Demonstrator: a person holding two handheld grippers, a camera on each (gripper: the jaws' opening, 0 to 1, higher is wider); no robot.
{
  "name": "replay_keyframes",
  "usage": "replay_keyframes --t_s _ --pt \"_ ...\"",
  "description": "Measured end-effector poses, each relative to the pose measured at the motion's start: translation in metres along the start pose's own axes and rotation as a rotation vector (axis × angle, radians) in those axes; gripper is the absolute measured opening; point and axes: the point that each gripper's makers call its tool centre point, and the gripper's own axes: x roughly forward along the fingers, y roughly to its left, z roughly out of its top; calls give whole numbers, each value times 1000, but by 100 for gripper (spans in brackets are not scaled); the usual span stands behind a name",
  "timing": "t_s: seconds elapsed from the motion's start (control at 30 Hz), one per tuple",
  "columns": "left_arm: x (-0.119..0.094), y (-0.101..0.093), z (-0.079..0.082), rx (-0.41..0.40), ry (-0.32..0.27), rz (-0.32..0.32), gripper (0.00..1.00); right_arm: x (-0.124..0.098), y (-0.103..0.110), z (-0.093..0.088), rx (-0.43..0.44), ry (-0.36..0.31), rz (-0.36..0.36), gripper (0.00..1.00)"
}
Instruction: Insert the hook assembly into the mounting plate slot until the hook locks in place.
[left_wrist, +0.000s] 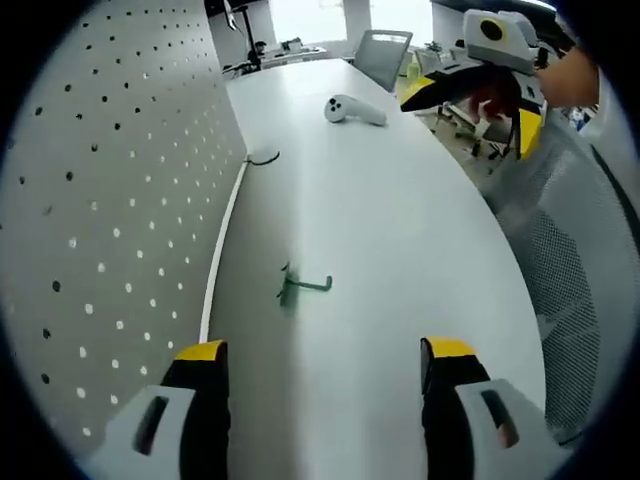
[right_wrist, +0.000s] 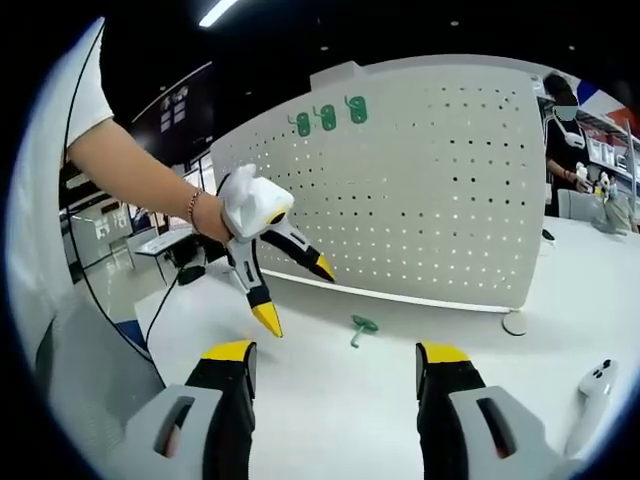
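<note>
Yellow-tipped and spread wide, holding nothing: left gripper (left_wrist: 325, 362) and right gripper (right_wrist: 335, 362), both hovering over the white table (left_wrist: 400, 250). Lying flat on the table ahead of the left gripper: green hook assembly (left_wrist: 300, 287), just beside the pegboard (left_wrist: 110, 200), untouched. Hanging already on the pegboard's upper part: three green hooks (right_wrist: 328, 116). Resting well beyond the hook assembly: white controller (left_wrist: 353, 110). Remaining, judging by this: grasping the hook assembly, lifting, inserting into a pegboard slot, locking.
</note>
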Motion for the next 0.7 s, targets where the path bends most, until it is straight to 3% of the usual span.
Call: replay_keyframes --t_s 0.07,0.7 --pt "3 0 0 37 14 -10 80 1 2 0 -7 3 6 63" --pt "37 4 7 119 88 -72 80 -1 0 -2 -18 13 -2 62"
